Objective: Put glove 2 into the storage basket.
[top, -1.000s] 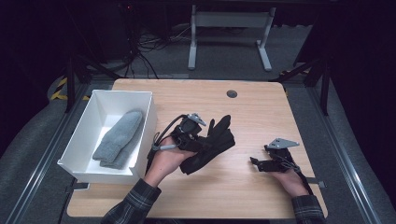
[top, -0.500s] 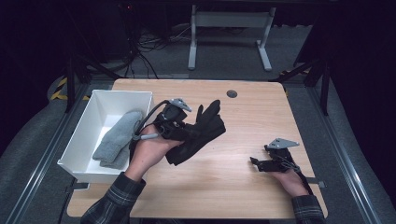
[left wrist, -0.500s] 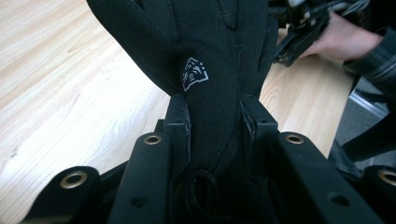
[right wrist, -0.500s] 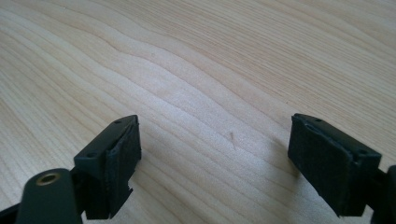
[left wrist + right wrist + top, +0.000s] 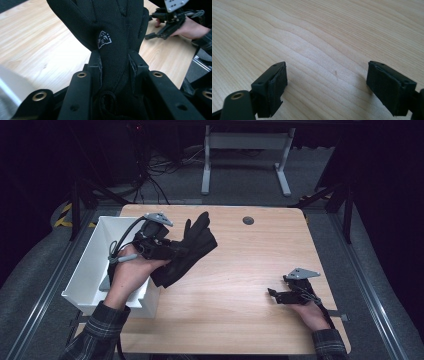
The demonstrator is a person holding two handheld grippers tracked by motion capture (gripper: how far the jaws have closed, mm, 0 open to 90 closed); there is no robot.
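I had the left hand-held gripper (image 5: 172, 251) clamped on a black glove (image 5: 192, 247), the jaws pressing on its cuff from both sides. In the left gripper view the glove (image 5: 110, 32) rose straight up between the jaws, a small white logo (image 5: 103, 41) showing on its back. From the high view I saw the glove held up off the desk (image 5: 240, 285), just beside the right wall of the white bin (image 5: 87, 270) at the desk's left edge, its fingers pointing away from me. My right hand-held gripper (image 5: 280, 295) rested low on the desk near the right front corner, well apart from the glove. Its jaws stood wide open with only bare wood (image 5: 324, 50) between them
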